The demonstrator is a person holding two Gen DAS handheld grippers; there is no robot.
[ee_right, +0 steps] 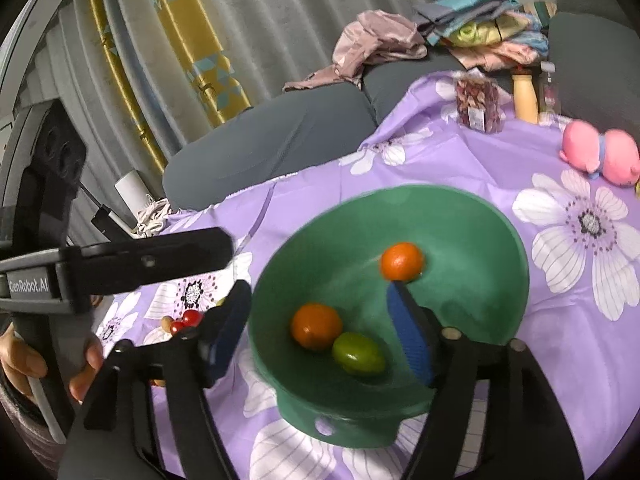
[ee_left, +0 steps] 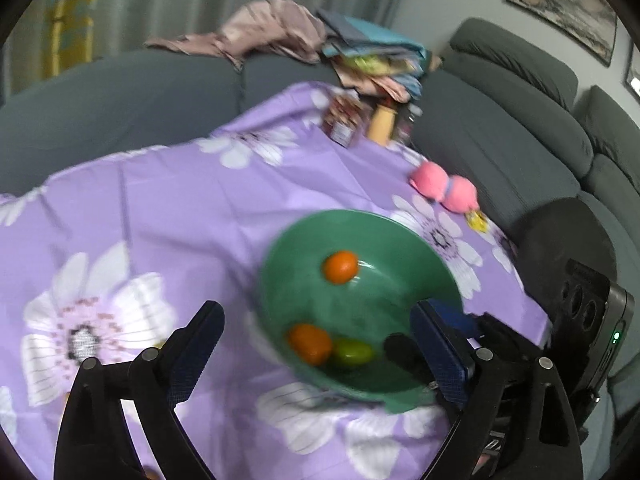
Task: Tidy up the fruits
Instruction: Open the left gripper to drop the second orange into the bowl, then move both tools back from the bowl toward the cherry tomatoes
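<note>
Both grippers are hanging wide open, holding nothing. The left gripper [ee_left: 316,344] and right gripper [ee_right: 316,324] are framing the green bowl [ee_right: 472,216] with two oranges [ee_right: 317,326] and a lime [ee_right: 358,353]. Only the right view is showing cherries [ee_right: 188,320] on the cloth [ee_right: 460,160].

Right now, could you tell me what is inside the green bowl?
The green bowl holds two oranges and one green fruit. The right gripper's blue pad hides part of the floor.
</note>
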